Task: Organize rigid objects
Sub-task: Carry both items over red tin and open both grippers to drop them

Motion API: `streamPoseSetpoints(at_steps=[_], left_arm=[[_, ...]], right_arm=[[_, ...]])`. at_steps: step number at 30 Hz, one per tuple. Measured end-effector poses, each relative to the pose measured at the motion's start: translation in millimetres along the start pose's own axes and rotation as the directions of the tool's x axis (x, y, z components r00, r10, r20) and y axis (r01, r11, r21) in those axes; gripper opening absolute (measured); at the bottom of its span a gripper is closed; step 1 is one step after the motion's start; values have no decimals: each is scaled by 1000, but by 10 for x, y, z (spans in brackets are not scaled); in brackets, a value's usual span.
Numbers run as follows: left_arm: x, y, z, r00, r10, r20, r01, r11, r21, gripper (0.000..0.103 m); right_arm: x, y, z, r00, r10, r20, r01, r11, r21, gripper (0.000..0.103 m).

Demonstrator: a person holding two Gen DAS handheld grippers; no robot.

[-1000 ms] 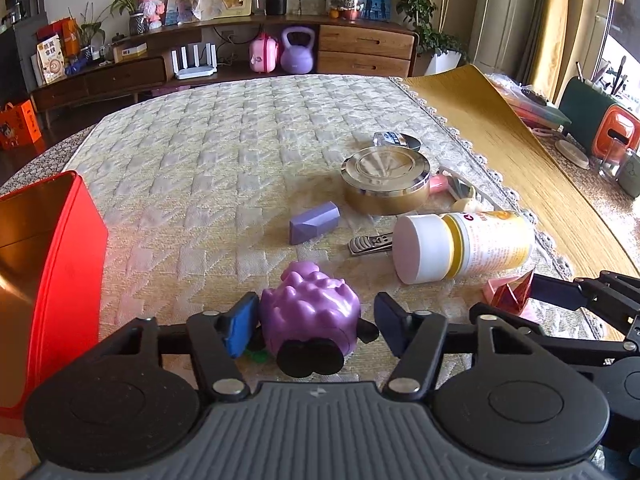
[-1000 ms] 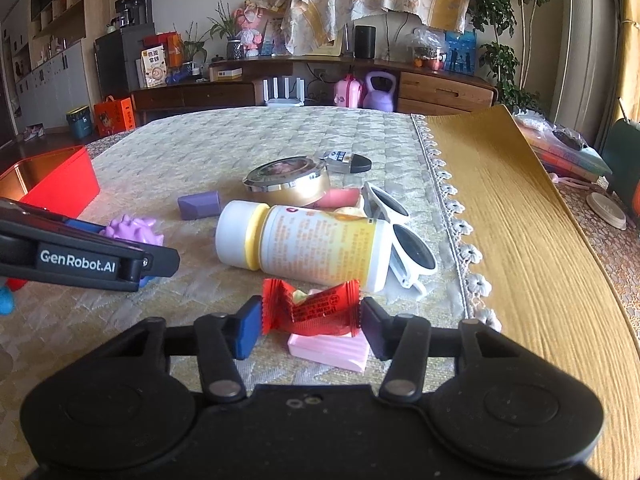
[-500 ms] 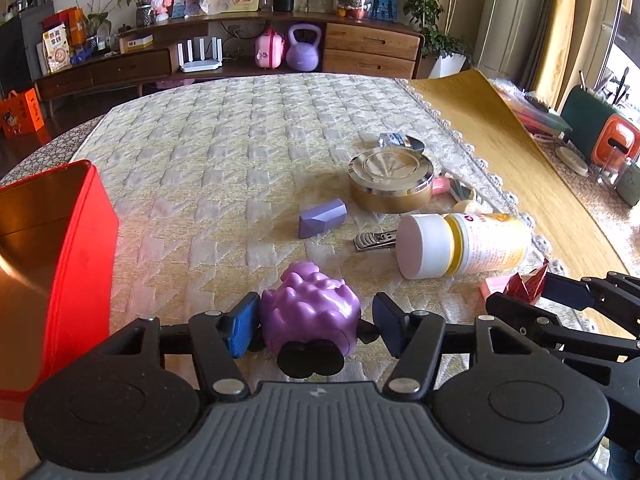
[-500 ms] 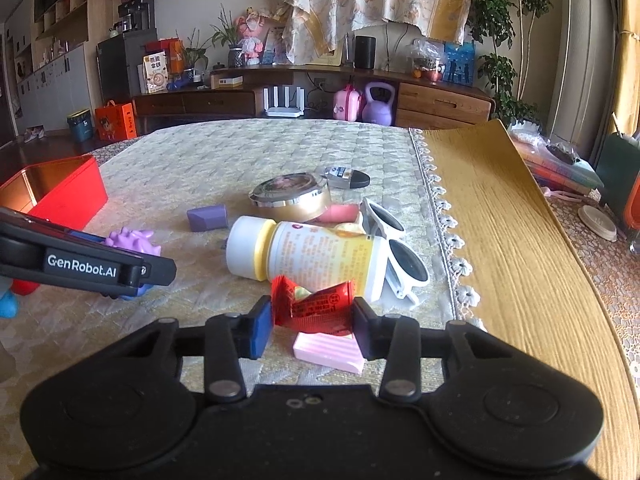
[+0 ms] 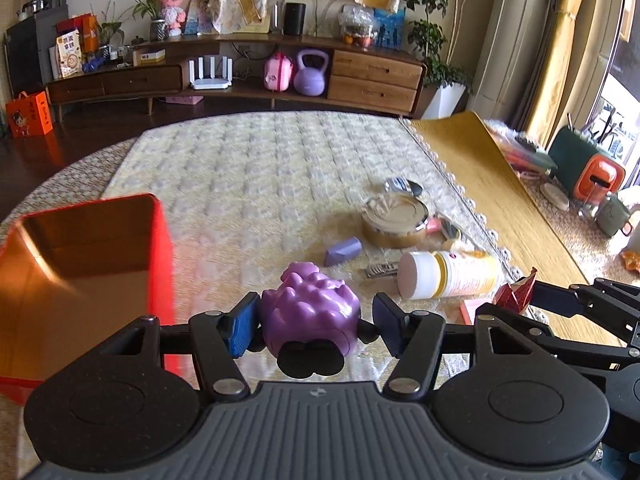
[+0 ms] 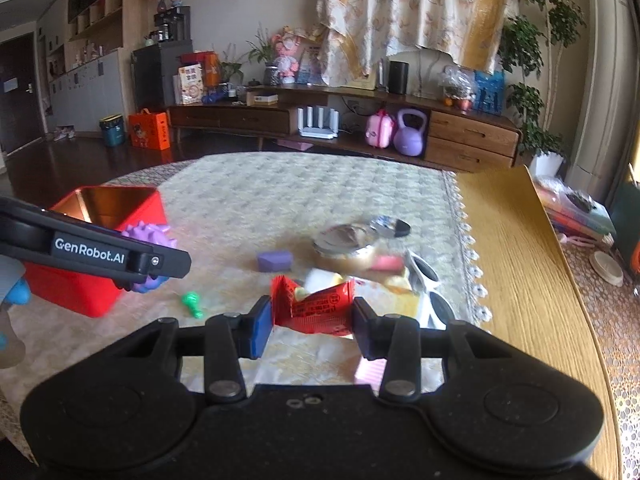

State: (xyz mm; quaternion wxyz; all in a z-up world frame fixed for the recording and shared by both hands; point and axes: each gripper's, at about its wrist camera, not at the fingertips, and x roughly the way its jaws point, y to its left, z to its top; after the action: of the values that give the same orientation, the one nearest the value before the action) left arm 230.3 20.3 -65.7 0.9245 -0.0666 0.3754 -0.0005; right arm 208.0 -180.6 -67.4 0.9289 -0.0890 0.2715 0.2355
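Note:
My left gripper (image 5: 310, 326) is shut on a knobbly purple toy (image 5: 310, 312) and holds it above the quilted cloth, just right of the open red box (image 5: 80, 264). My right gripper (image 6: 312, 322) is shut on a red snack packet (image 6: 316, 306), lifted off the table. From the right wrist view the left gripper's arm (image 6: 92, 250) crosses in front of the red box (image 6: 96, 284), with the purple toy (image 6: 150, 236) showing behind it. The red packet (image 5: 516, 290) also shows at the right in the left wrist view.
On the cloth lie a white and yellow bottle (image 5: 448, 274), a gold round tin (image 5: 394, 220), a purple block (image 5: 342, 250), white sunglasses (image 6: 430, 280), a pink block (image 6: 370, 372) and a small green piece (image 6: 192, 304). The bare wooden tabletop (image 6: 520, 264) runs along the right.
Both grippers have risen and shifted left with their loads. The red box has come closer to the left gripper. The green piece now shows on the cloth.

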Motion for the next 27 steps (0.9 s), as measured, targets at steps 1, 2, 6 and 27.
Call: streamPoseSetpoints(at_steps=[1, 2, 6, 27], left_arm=[[-50, 45, 17, 1000, 3, 3, -3, 1000, -8, 61], [-97, 87, 28, 1000, 8, 4, -8, 1000, -14, 61], [-275, 322, 58, 999, 38, 16, -37, 999, -40, 61], [-434, 1631, 94, 982, 189, 12, -186, 976, -115, 61]], right_arm=[[-11, 55, 33, 1000, 8, 4, -8, 1000, -11, 42], [-18, 114, 64, 1000, 17, 7, -17, 1000, -22, 42], [-22, 356, 188, 998, 65, 17, -64, 996, -62, 42], [548, 1559, 615, 967, 239, -83, -252, 942, -223, 42]])
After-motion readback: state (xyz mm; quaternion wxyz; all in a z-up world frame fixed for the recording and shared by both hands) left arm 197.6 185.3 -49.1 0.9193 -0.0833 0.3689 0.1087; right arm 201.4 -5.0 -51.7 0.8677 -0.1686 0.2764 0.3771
